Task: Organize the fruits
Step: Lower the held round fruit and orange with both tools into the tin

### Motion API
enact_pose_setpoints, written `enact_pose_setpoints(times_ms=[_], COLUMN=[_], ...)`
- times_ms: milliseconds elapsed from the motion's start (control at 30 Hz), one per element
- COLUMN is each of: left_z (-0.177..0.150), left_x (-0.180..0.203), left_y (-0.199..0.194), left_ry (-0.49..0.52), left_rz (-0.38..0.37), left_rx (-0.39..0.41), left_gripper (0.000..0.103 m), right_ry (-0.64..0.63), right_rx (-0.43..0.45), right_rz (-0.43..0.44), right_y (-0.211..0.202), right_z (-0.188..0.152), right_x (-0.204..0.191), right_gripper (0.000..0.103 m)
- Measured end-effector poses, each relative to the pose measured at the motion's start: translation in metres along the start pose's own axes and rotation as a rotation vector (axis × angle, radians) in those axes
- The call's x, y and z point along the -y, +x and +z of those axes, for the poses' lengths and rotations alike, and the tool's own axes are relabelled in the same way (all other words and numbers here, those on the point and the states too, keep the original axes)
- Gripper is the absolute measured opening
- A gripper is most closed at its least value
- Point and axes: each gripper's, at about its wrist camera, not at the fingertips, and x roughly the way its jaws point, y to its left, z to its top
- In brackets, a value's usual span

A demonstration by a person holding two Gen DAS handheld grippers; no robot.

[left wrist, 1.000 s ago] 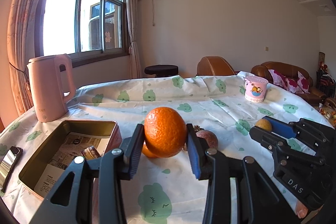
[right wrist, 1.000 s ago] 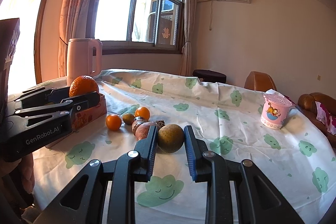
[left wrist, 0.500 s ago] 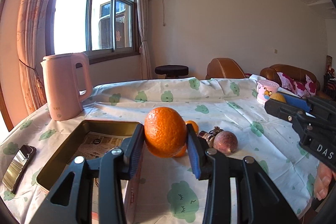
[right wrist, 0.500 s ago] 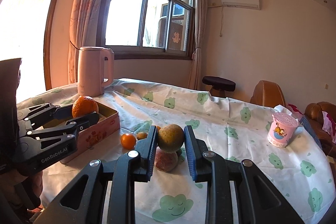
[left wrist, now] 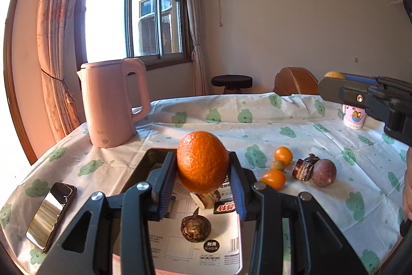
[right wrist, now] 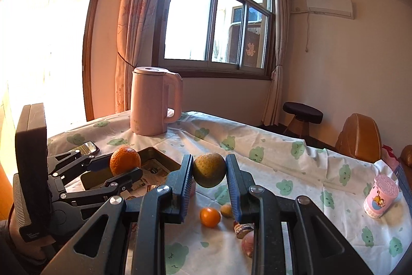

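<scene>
My left gripper is shut on a big orange and holds it above the open metal tin, which holds printed paper and a dark brown fruit. My right gripper is shut on a brownish-green round fruit, held high above the table. The left gripper with the orange also shows in the right wrist view, over the tin. On the cloth lie two small oranges, a small brown fruit, a purple passion fruit and a dark husk.
A pink kettle stands behind the tin. A phone lies left of the tin near the table edge. A pink cup stands at the far right. A stool and brown chairs stand beyond the table.
Both grippers have swung left with their fruits. The orange has come over the tin. The right gripper has lifted its fruit higher above the table.
</scene>
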Motion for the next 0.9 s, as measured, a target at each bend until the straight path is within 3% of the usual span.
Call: enact_pose_setpoints(times_ms=[400,900], left_z=[-0.005,-0.021], left_x=[-0.049,-0.065], left_y=[0.018,0.042], left_ry=[-0.034,-0.046], left_rz=[0.072,0.068], left_rx=[-0.067,-0.174], left_gripper=[0.041,0.041], right_ry=[-0.028,0.006], right_rx=[-0.063,-0.214], right_rz=[0.062,0.128], right_y=[0.054,0.115], right_z=[0.007,-0.029], right_x=[-0.035,-0.060], right_gripper=[0.027,0.028])
